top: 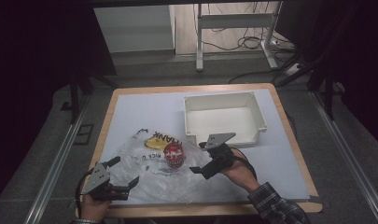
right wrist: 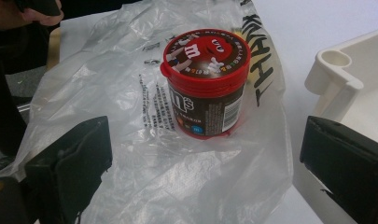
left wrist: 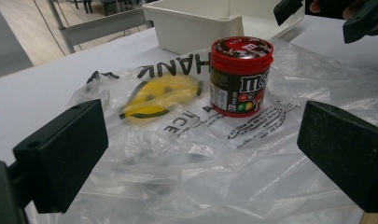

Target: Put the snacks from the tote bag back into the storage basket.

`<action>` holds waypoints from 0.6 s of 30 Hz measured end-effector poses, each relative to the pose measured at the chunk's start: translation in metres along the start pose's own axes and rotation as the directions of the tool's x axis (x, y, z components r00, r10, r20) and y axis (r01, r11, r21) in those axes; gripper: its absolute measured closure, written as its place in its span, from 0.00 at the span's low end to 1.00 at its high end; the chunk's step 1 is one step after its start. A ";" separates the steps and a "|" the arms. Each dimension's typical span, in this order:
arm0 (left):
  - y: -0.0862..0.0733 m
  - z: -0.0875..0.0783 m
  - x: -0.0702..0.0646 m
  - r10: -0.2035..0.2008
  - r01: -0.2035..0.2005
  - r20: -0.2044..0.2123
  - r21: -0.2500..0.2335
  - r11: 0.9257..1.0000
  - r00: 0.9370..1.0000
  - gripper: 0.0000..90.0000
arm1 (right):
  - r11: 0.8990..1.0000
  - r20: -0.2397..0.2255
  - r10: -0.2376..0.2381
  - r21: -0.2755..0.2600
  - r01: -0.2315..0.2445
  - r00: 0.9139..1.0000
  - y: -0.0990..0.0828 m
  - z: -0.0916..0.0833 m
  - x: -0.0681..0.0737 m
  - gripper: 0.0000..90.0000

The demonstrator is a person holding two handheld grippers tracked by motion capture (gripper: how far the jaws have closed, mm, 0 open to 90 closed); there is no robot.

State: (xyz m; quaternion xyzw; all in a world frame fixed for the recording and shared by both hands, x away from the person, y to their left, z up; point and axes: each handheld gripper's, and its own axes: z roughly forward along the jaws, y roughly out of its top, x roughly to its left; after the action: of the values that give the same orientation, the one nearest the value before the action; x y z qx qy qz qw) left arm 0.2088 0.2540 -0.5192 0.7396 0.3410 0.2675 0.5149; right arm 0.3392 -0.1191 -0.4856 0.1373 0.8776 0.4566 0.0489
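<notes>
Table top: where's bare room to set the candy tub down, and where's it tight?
Bare patches: the far-left table corner, between bag and white bin's left wall; and the strip right of the right gripper. The bin itself is empty. Crowded: near middle, where the bag, candy tub and both grippers sit, the left gripper at the bag's near-left edge.

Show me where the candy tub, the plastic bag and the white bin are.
candy tub (right wrist: 203, 51): right gripper view, on its red lid.
plastic bag (left wrist: 186, 172): left gripper view, on the crumpled clear film.
white bin (top: 224, 100): high view, on its far rim.

Your candy tub (top: 173, 155) stands on the bag (top: 149, 175); the bin (top: 224, 119) sits at its 1 o'clock.
</notes>
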 end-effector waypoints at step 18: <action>0.000 0.001 -0.002 0.018 -0.018 -0.012 0.013 1.000 1.000 0.02 | 0.998 0.016 0.045 0.039 -0.045 0.999 0.014 0.019 0.001 0.03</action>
State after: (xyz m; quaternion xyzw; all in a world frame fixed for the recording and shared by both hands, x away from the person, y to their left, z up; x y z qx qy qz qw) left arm 0.2087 0.2522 -0.5200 0.7444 0.3391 0.2742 0.5057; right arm 0.3451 -0.0958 -0.4848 0.1613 0.8827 0.4393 0.0425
